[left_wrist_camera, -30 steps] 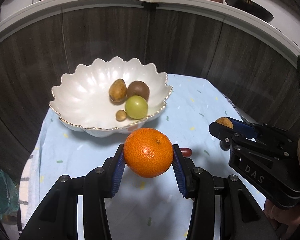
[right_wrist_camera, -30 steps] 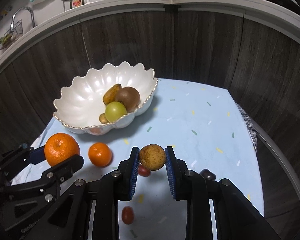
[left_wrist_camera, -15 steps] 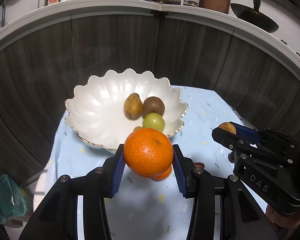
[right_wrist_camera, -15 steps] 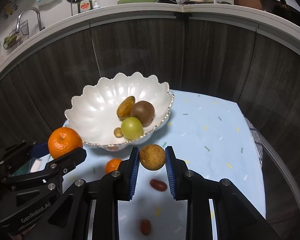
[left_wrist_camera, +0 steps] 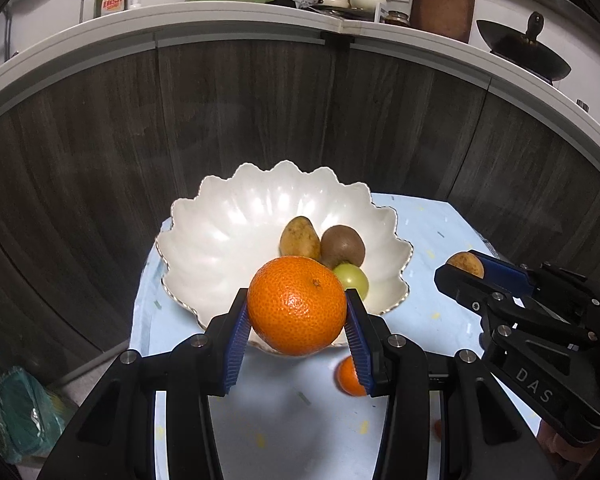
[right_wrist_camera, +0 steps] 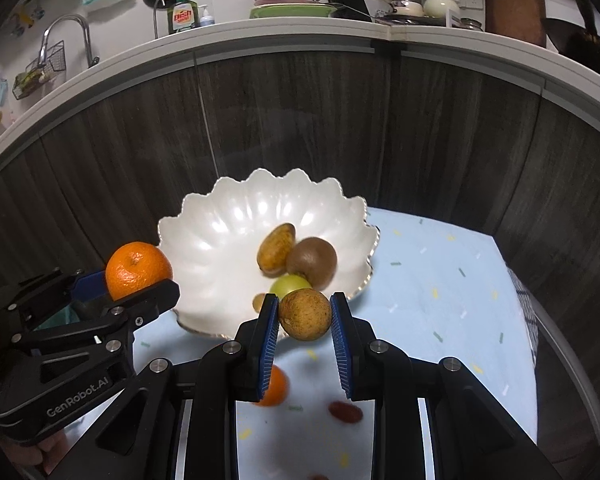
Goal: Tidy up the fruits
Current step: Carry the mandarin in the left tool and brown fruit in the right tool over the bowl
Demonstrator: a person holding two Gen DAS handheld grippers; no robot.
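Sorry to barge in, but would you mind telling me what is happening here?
A person is sorting fruit with a pair of tongs in each hand. The left tongs grip a large orange, the right tongs a small brown fruit, both held by the near rim of the white bowl. A small orange and a red fruit lie on the blue cloth.
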